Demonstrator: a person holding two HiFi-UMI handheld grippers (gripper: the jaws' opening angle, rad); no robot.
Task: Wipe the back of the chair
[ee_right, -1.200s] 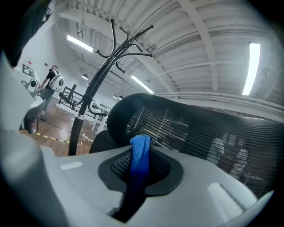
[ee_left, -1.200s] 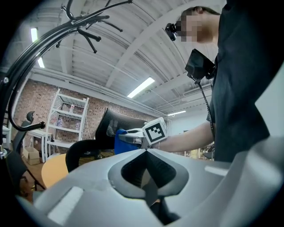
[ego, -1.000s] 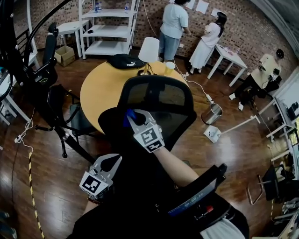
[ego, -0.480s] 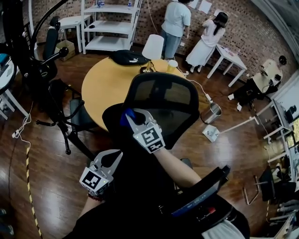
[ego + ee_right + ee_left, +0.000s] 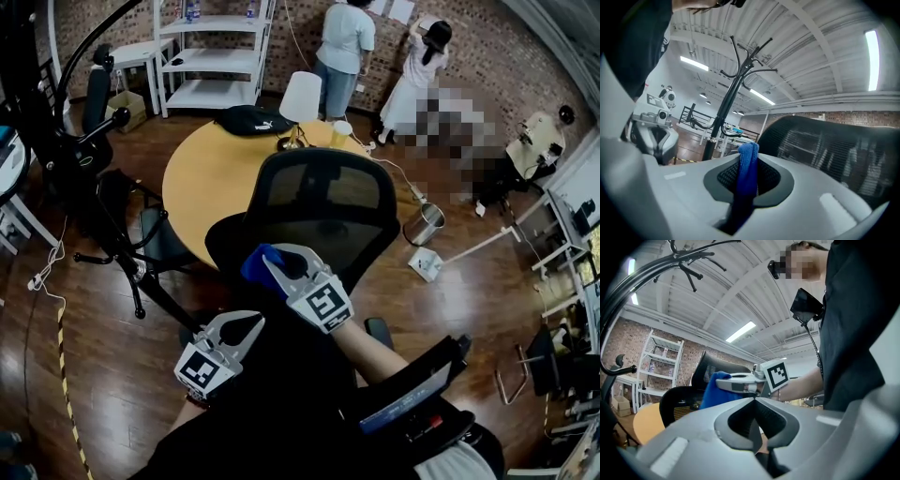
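a: wooden floor and brick walls ran round it all, but start with the chair. where was it?
b: the black mesh chair back [image 5: 323, 211] stood right in front of the person, drawn up to the round yellow table [image 5: 202, 187], its rear face toward both grippers.
a: and the cloth?
b: the blue cloth [image 5: 261, 264] was pinched in the right gripper [image 5: 286, 265], whose jaws were clenched on it. it sat low at the left of the backrest, near the seat.
a: touching the mesh?
b: hard to say. in the head view it overlapped the lower frame, but in the right gripper view the mesh looked a little way off, so it may have been just short of contact.
a: the left gripper?
b: the left gripper [image 5: 242, 328] hovered lower, nearer the body, jaws closed together with nothing between them, apart from the chair.
a: how far along, then?
b: i'd judge the wiping barely under way. the cloth was in hand at the backrest, but nothing showed which parts were done, and the upper mesh and right side looked left to cover.
a: further out?
b: a dark bag [image 5: 251, 120] and a white lamp [image 5: 300, 97] on the table, white shelves [image 5: 202, 56], and two people [image 5: 345, 42] at the far wall.
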